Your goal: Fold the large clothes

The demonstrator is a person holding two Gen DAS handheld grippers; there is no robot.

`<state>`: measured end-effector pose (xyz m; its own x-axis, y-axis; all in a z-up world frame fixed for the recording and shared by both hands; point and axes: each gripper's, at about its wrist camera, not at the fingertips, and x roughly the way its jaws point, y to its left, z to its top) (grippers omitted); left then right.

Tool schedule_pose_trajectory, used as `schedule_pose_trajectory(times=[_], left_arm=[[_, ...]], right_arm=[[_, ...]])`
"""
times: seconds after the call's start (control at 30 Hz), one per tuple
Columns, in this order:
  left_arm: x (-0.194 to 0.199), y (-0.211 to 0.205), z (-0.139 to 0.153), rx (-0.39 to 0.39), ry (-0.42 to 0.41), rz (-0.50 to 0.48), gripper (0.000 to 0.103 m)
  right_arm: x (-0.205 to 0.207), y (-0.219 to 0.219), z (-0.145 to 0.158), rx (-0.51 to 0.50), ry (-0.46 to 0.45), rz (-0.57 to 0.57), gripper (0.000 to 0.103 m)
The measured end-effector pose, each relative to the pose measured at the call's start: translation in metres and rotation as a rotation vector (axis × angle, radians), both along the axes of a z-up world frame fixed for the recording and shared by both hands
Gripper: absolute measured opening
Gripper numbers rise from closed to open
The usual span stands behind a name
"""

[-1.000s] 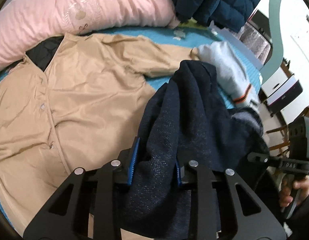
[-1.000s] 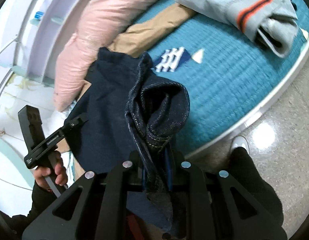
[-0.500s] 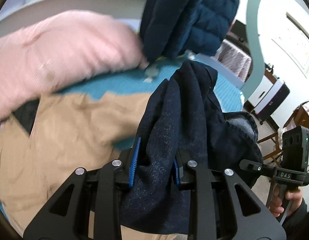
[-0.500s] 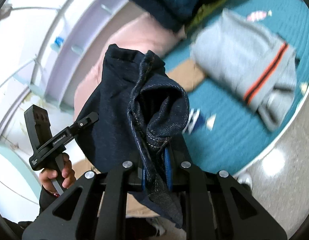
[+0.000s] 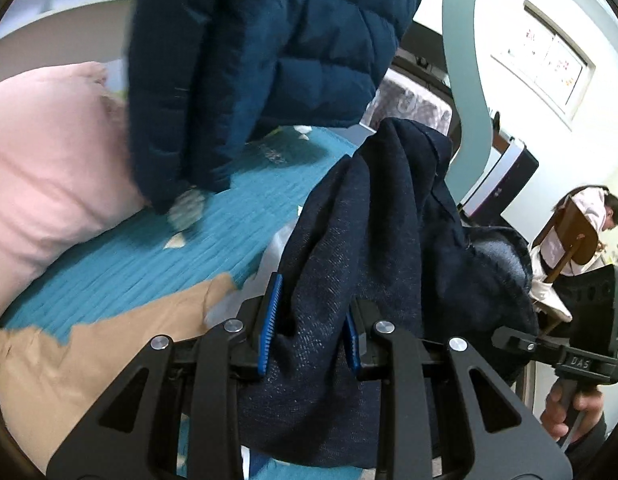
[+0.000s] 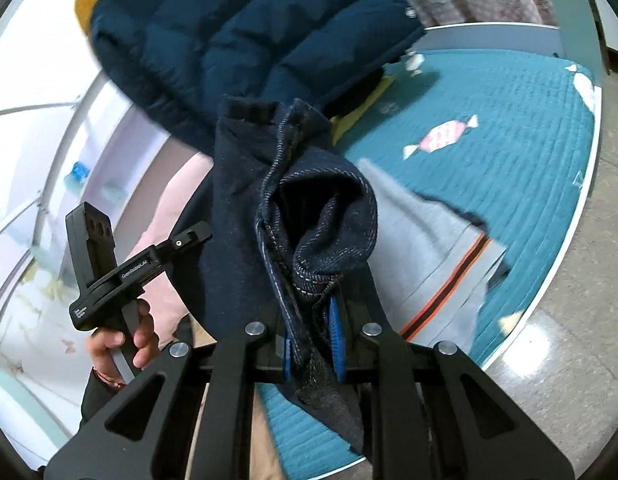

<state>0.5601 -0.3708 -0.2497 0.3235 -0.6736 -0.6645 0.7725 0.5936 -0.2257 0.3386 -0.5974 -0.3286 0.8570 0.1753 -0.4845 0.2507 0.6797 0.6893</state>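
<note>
Above the teal bed [image 5: 157, 248], dark denim jeans [image 5: 373, 232] hang bunched between both tools: the left hand-held gripper [image 5: 311, 326] clamps one fold, the right hand-held gripper [image 6: 311, 344] pinches another, beside a navy puffer jacket [image 6: 245, 32].

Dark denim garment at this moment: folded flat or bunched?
Bunched: the dark denim garment hangs crumpled from the left gripper and right gripper, off the bed.

A teal quilted bed [image 5: 157, 256] carries a pink pillow [image 5: 49, 160], tan garment [image 5: 89, 352], grey sweater [image 6: 437, 248] and navy puffer jacket [image 5: 249, 60].
</note>
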Motion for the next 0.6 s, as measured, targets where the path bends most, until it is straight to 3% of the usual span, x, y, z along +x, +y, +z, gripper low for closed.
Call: schedule_pose_trajectory(times=[0.13, 0.2, 0.37, 0.43, 0.5, 0.6], left_arm=[[0.021, -0.036, -0.021, 0.051, -0.019, -0.007, 0.027], [0.035, -0.045, -0.029, 0.037, -0.011, -0.018, 0.026], [0.068, -0.061, -0.063, 0.077, 0.009, 0.004, 0.027], [0.08, -0.056, -0.077, 0.093, 0.037, 0.028, 0.027], [0.079, -0.046, -0.082, 0.073, 0.046, 0.038, 0.027], [0.075, -0.032, -0.071, 0.023, 0.027, 0.032, 0.029]], right_arm=[[0.012, -0.033, -0.026, 0.048, 0.014, -0.028, 0.014], [0.021, -0.048, -0.04, 0.087, 0.015, -0.052, 0.014], [0.035, -0.076, -0.062, 0.075, 0.028, -0.107, 0.013], [0.043, -0.09, -0.077, 0.077, 0.063, -0.134, 0.013], [0.053, -0.107, -0.099, 0.142, 0.095, -0.146, 0.014], [0.064, -0.114, -0.123, 0.116, 0.17, -0.167, 0.016]])
